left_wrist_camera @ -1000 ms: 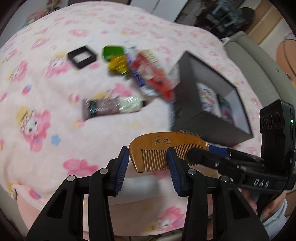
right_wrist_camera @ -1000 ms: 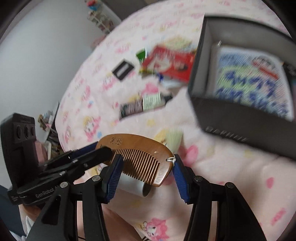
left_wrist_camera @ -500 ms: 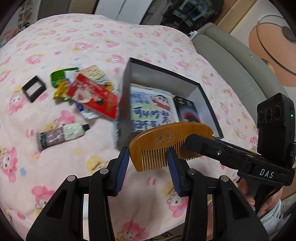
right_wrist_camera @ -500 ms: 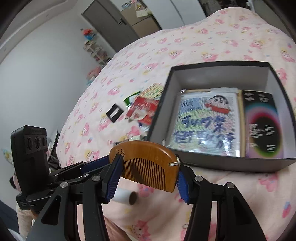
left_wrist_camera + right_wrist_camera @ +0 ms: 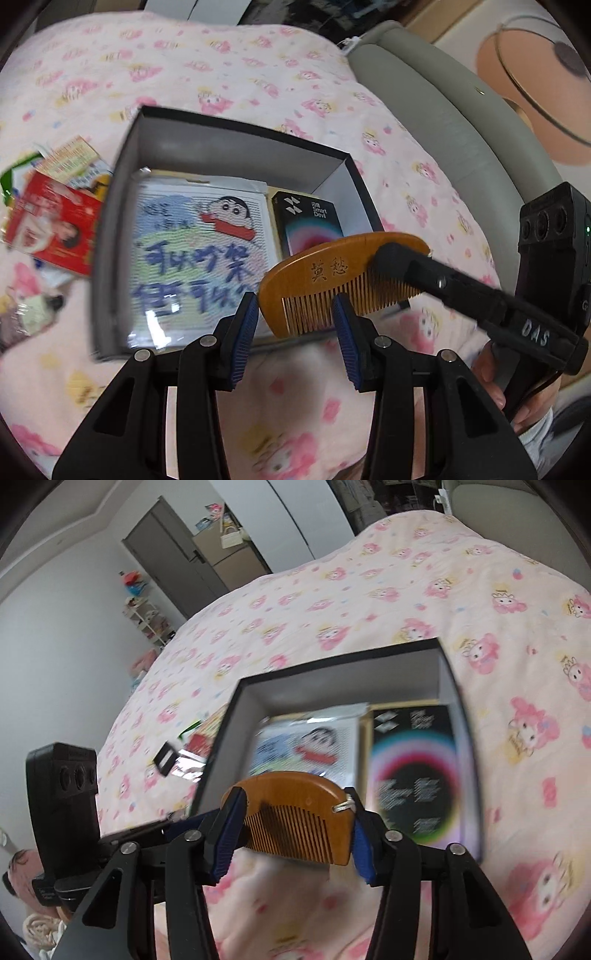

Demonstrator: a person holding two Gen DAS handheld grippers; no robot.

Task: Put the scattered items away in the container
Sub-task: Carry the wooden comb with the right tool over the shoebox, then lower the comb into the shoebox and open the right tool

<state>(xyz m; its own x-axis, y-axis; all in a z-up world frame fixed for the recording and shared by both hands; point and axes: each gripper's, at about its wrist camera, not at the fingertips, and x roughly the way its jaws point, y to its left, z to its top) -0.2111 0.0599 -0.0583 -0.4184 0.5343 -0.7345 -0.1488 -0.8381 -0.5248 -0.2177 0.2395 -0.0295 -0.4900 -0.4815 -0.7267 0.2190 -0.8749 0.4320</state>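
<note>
A wooden comb [image 5: 321, 273] hangs just above the near edge of the dark open box [image 5: 110, 221]. My left gripper [image 5: 294, 301] is shut on the comb's left corner, one pad at the rounded end and the other against the teeth. My right gripper [image 5: 295, 805] spans the comb [image 5: 295, 794] end to end. Its jaws are closing and both pads press on the comb's ends. In the left wrist view a right finger [image 5: 391, 254] covers the comb's right end. The box [image 5: 221, 746] holds a cartoon-print packet [image 5: 195, 258] and a black carton [image 5: 306, 221].
Left of the box on the pink blanket lie a red packet [image 5: 55, 229], other wrappers and a small tube [image 5: 26, 317]. A small black frame [image 5: 166, 757] lies farther out. A grey padded edge [image 5: 443, 122] runs along the right. A person's hand [image 5: 491, 384] grips the right tool.
Both grippers carried the comb together from over the bare blanket to over the box's near edge. The right jaws narrowed onto the comb's ends. The white cylinder below is out of view.
</note>
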